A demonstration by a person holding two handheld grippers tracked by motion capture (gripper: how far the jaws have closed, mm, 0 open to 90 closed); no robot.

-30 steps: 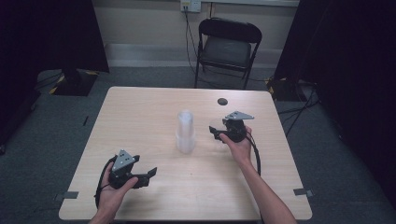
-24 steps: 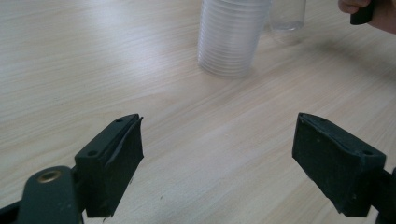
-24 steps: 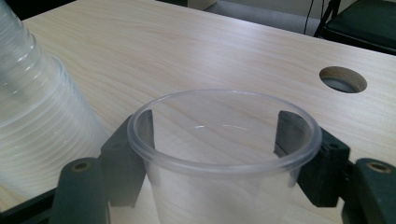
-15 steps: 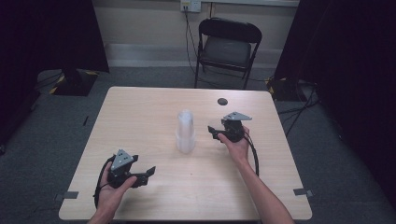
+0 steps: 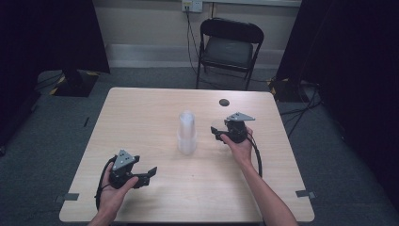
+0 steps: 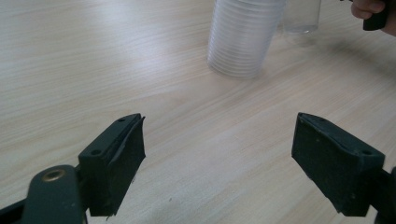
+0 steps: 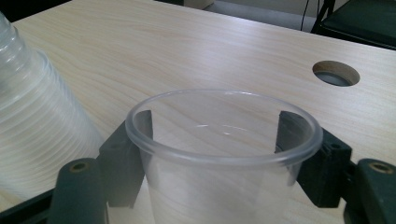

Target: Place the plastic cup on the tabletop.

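Right claw (image 7: 212, 154) jaws flank a clear cup (image 7: 224, 140), just opened a little, cup upright on desk (image 5: 141, 117) right of cup stack (image 5: 187, 133). Left claw (image 6: 219, 154) wide apart, empty, near stack.

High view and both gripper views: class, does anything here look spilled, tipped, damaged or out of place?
Nothing stands out. The stack of clear cups stands upright on the table, a single clear cup sits upright between the right gripper's jaws, and nothing is spilled.
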